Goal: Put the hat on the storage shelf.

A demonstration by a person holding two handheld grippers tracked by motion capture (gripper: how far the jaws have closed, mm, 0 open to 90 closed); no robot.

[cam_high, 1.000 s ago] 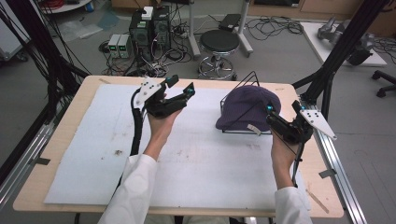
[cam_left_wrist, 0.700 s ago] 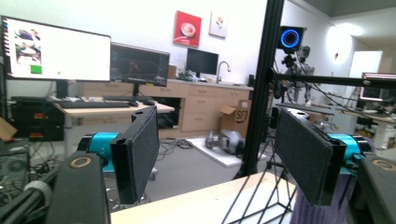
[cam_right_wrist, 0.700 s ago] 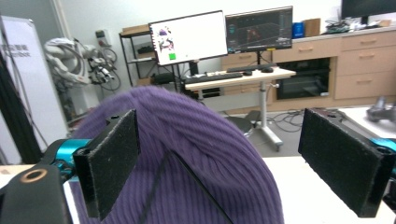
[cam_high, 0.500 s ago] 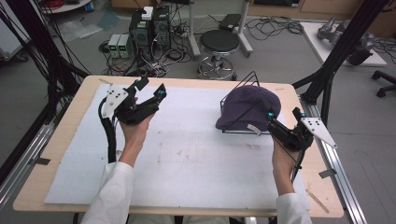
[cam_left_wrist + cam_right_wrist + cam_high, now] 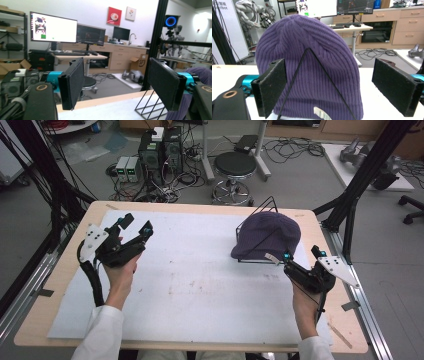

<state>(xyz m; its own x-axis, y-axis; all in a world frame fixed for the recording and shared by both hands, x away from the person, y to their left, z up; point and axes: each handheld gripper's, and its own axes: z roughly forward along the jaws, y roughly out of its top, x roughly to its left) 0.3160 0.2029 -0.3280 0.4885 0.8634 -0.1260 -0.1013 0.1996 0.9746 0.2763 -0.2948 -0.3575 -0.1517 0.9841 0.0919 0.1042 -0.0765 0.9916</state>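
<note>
One purple hat, one wire stand, two hand-held grippers.

A purple hat sat on a black wire stand at 12 o'clock. The claw stood open, just short of it, above the white surface.

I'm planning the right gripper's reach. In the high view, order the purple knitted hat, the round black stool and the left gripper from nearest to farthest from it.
From the right gripper:
1. Purple knitted hat, just ahead on its black wire stand.
2. Round black stool, on the floor beyond the table.
3. Left gripper, across the table.
</note>
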